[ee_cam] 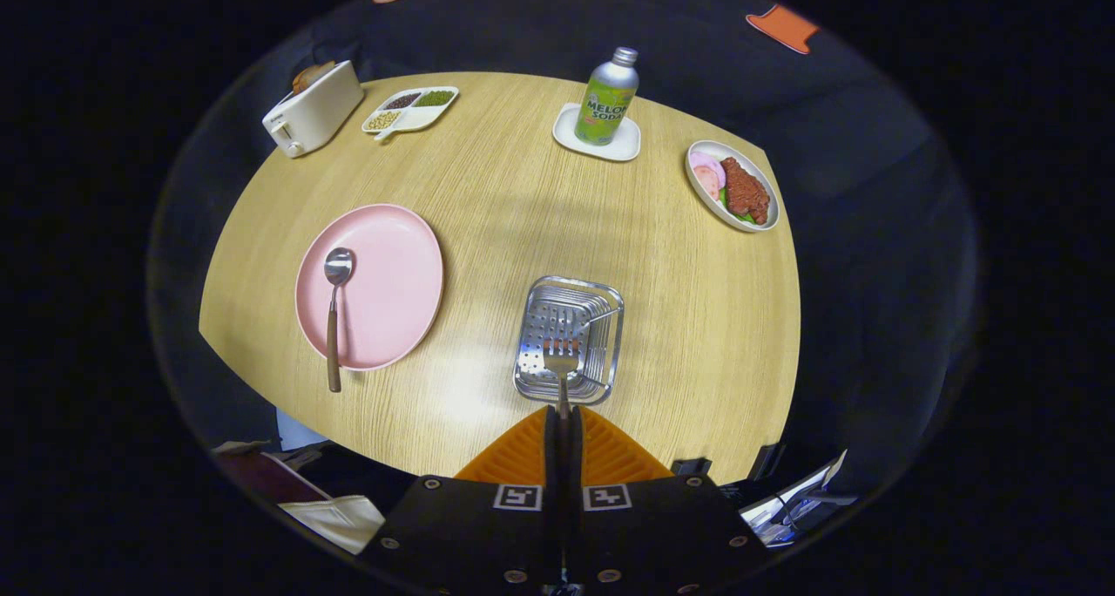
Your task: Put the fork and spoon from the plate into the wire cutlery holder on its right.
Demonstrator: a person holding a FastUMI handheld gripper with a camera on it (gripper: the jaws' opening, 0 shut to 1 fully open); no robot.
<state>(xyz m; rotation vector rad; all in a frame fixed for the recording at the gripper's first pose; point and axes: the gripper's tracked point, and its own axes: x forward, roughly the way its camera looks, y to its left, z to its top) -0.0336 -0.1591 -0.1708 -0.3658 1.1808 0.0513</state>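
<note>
Glare on table [453, 387]; fisheye-bent edges; dim surround

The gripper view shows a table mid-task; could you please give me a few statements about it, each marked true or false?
1. The gripper is shut on the fork. True.
2. The fork's prongs hang over the wire cutlery holder. True.
3. The spoon already lies in the holder. False: it rests on the pink plate, handle past the rim.
4. The soda bottle lies on its side. False: it stands upright on a small white dish.
5. A toaster sits on the table's far side. True.
</note>
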